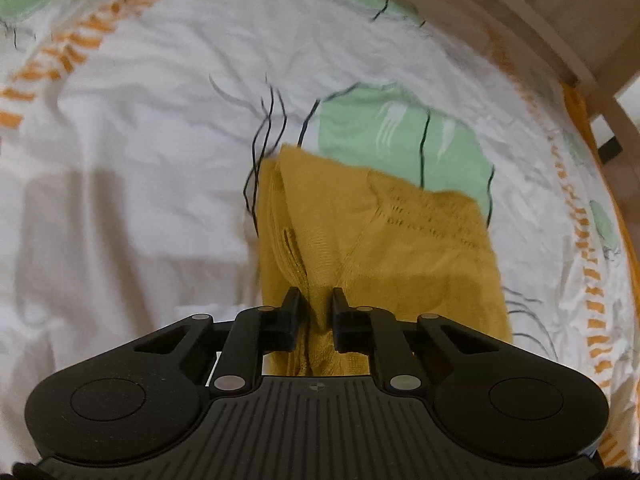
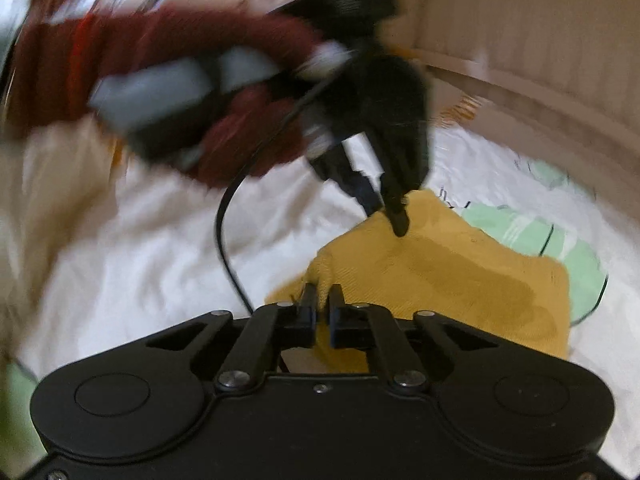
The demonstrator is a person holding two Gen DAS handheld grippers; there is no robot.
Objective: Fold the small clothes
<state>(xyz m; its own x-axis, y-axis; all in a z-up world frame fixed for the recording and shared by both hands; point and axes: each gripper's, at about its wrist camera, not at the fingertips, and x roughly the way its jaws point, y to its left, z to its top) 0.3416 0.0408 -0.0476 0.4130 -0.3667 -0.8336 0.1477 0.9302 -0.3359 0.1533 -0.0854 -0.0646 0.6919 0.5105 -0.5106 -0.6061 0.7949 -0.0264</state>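
Note:
A mustard-yellow knitted garment (image 1: 400,248) lies on a white sheet with green and orange print (image 1: 140,140). In the left wrist view my left gripper (image 1: 317,304) is shut on a bunched edge of it, with cloth filling the narrow gap between the fingers. In the right wrist view the garment (image 2: 460,276) spreads out to the right, and my right gripper (image 2: 322,298) is shut on its near corner. The left gripper (image 2: 386,210) appears there too, blurred, pinching the garment's far corner from above.
A person's arm in a dark red sleeve (image 2: 160,40) holds the left gripper, and a black cable (image 2: 224,240) hangs from it across the sheet (image 2: 140,260). A wooden bed frame (image 1: 540,20) curves along the far right edge.

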